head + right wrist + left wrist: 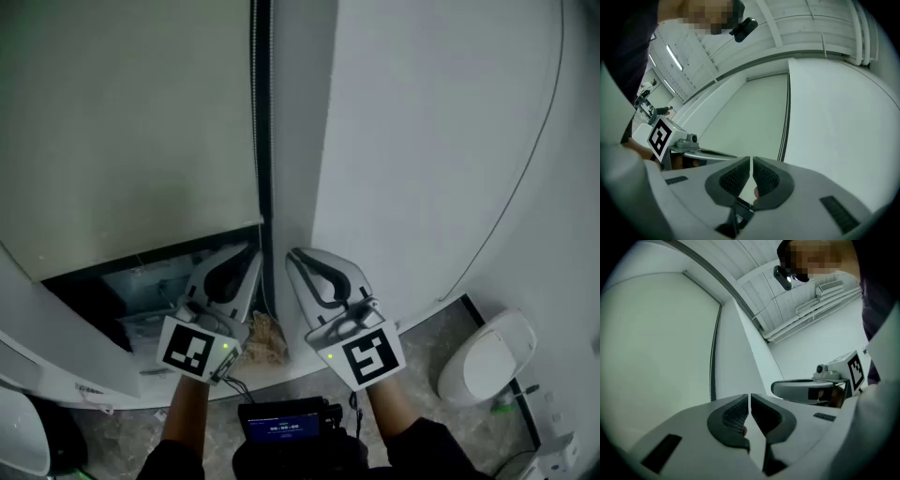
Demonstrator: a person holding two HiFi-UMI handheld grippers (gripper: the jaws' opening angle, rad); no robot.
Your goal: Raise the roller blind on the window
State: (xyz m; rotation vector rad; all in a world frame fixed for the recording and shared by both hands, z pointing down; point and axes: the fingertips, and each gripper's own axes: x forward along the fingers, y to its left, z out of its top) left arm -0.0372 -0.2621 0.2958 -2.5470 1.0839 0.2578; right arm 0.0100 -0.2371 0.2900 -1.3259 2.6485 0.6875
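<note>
Small screen [284,427] at six o'clock, digits blurred, left gripper [251,255] and right gripper [294,257] both pressed together, empty, near bead chain [254,122], roller blind [131,122] at ten o'clock.

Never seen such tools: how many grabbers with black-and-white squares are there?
2. The left gripper points at the lower corner of the roller blind; the right gripper sits beside it, before the white wall. None looks hidden.

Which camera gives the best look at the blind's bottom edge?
The head view: only there the blind shows its bottom edge, slanting across the picture. Both gripper views show just its flat face, no bottom edge.
</note>
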